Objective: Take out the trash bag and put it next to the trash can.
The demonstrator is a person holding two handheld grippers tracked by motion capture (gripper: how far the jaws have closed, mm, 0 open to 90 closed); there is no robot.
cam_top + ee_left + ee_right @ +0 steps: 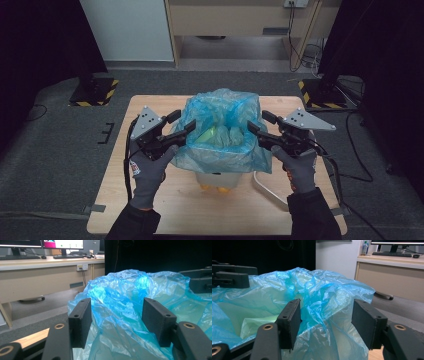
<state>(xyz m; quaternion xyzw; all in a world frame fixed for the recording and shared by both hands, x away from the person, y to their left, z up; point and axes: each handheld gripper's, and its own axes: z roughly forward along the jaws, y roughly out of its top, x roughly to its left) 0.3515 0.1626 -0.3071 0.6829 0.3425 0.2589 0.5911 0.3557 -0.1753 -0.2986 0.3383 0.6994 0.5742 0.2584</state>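
Note:
A crumpled blue plastic bag [222, 107] lines a white bin [217, 179] standing mid-table, and pale green contents [215, 132] show inside. My left gripper [182, 122] straddles the bag's left rim. In the left gripper view its jaws [117, 315] stand apart, with loose blue film [117, 335] bulging between them and not pinched. My right gripper [258, 121] straddles the right rim in the same way. The right gripper view has that gripper [325, 315] open around a fold of the bag [324, 297]. Each gripper view catches the other gripper across the bag [200, 280] [229, 277].
The wooden table [200, 215] has bare room in front of the bin. A grey wire loop [265, 187] lies right of the bin. Something yellow [220, 189] peeks out at the bin's base. Stand bases with striped tape [92, 92] [320, 92] sit on the floor behind. A desk [37, 265] is farther off.

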